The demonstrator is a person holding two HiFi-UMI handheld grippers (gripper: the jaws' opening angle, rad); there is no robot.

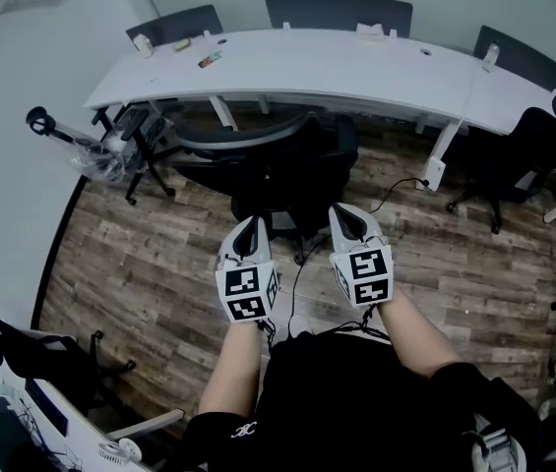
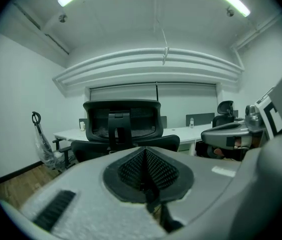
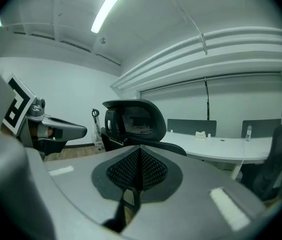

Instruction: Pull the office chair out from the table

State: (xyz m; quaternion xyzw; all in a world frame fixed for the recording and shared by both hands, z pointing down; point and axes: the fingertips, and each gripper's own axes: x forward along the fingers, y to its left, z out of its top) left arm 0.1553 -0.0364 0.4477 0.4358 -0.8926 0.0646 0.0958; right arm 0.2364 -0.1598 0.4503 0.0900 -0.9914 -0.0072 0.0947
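Note:
The black mesh-backed office chair (image 1: pixel 279 165) stands just in front of the long white curved table (image 1: pixel 356 72), with its back towards me. Both grippers hover side by side on the near side of the chair and touch nothing. My left gripper (image 1: pixel 251 232) is shut and empty; in the left gripper view its closed jaws (image 2: pixel 145 170) point at the chair's backrest (image 2: pixel 122 120) a little ahead. My right gripper (image 1: pixel 348 220) is also shut and empty; in the right gripper view its jaws (image 3: pixel 140 170) point past the chair's headrest (image 3: pixel 132 118), which sits left of centre.
A second chair (image 1: pixel 146 136) and a plastic bag on a stand (image 1: pixel 95 155) sit at the table's left end. Another black chair (image 1: pixel 519 157) is at the right. A cable (image 1: pixel 396 191) runs across the wooden floor to a socket block (image 1: pixel 434 173). Small items lie on the table.

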